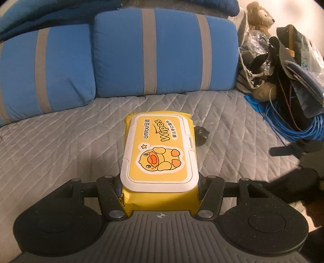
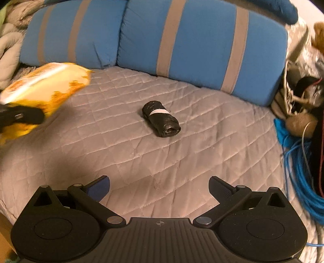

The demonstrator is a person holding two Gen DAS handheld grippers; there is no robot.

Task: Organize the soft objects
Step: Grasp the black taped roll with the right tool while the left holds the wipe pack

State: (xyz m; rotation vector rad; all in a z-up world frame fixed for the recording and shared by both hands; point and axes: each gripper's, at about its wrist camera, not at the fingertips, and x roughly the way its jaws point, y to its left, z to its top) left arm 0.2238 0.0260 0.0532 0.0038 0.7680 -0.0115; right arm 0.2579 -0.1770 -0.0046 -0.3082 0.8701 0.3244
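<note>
My left gripper point(image 1: 160, 190) is shut on a yellow pack of wet wipes point(image 1: 160, 149) with a white lid and a duck picture, held above the grey quilted bed point(image 1: 60, 141). The pack also shows blurred at the left of the right wrist view point(image 2: 44, 87). A black roll of plastic bags point(image 2: 161, 118) with a white band lies on the quilt, ahead of my right gripper point(image 2: 160, 188), which is open and empty. The roll peeks out beside the wipes in the left wrist view point(image 1: 200, 135).
Two blue pillows with grey stripes point(image 2: 202, 46) lie along the back of the bed. At the right are a teddy bear point(image 1: 260, 17), bags and clutter point(image 1: 283, 60) and a coil of blue cable point(image 2: 303, 172). A grey blanket point(image 2: 8, 50) sits at far left.
</note>
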